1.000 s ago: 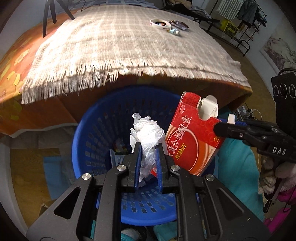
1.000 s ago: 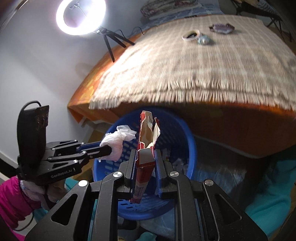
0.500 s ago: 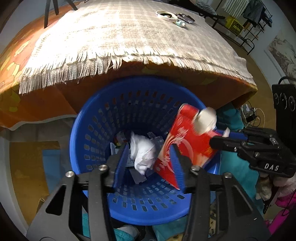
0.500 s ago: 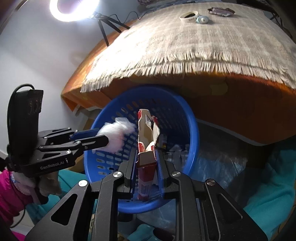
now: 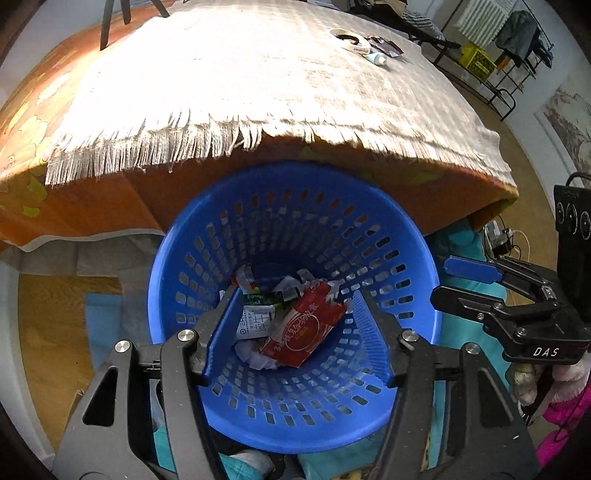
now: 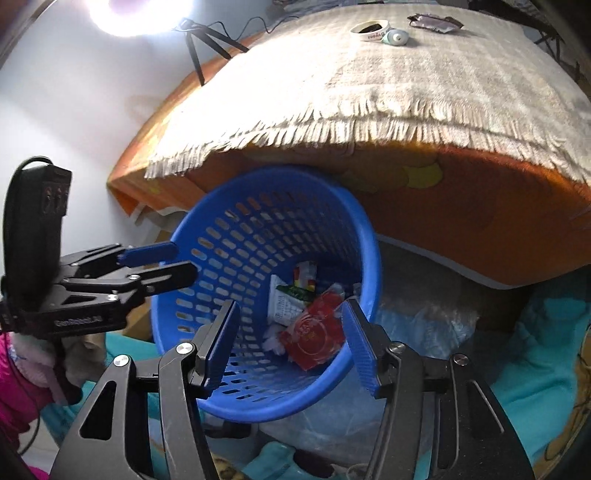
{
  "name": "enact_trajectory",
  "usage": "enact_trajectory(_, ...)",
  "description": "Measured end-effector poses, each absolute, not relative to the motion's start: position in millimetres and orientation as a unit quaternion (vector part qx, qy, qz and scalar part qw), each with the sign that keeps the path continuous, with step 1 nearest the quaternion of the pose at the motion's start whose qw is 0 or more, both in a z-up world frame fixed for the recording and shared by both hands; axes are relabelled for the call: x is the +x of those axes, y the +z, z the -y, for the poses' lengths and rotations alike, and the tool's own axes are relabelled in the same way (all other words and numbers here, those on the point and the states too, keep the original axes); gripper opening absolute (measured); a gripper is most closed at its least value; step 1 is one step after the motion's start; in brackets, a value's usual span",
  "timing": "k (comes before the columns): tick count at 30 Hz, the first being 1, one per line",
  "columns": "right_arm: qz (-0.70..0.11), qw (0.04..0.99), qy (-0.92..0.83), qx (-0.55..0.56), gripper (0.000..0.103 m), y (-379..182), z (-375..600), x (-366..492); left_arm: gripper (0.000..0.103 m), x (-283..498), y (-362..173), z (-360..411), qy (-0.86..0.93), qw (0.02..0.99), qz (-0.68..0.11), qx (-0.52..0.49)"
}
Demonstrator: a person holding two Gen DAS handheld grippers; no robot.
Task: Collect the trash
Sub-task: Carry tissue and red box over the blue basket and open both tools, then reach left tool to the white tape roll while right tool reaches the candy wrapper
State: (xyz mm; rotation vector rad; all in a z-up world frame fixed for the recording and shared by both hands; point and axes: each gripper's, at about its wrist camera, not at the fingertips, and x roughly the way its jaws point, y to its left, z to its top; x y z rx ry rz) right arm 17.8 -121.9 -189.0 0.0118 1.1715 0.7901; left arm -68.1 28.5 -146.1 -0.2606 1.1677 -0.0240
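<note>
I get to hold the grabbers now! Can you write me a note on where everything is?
Left gripper: fingers opening, nothing between them, over the basket.
Right gripper: same, opening and empty.
Done: red box and tissue lie in the basket with older trash.
Left: on the bed's blanket, a tape roll, small tube and dark wrapper wait at the far end.

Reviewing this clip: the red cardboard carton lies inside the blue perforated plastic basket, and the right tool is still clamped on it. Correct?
Not quite. The red cardboard carton does lie inside the blue perforated plastic basket, but the right tool is opening, with nothing between its pads, as the right wrist view shows.
</note>
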Motion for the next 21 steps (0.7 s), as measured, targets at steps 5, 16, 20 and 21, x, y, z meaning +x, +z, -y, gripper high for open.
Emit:
enact_trajectory(5,-0.529,0.773,0.350,-0.002,0.064,-184.2,126.7,23.1,0.063,-59.6,-140.7,-29.4,-0.008,0.827,-0.547,-0.129)
enact_trajectory(16,-0.494,0.813,0.307,-0.031,0.066,-163.8,140.9,49.3,0.063,-15.3,-101.6,-24.5,-0.013,0.855,-0.506,-0.111)
enact_trajectory(20,-0.476,0.828,0.295,-0.030,0.067,-151.8,150.1,66.2,0.063,10.8,-86.5,-18.9,-0.020,0.865,-0.490,-0.103)
enact_trajectory(21,-0.472,0.831,0.291,-0.030,0.067,-148.9,152.8,71.2,0.063,17.6,-83.2,-17.8,-0.022,0.867,-0.487,-0.101)
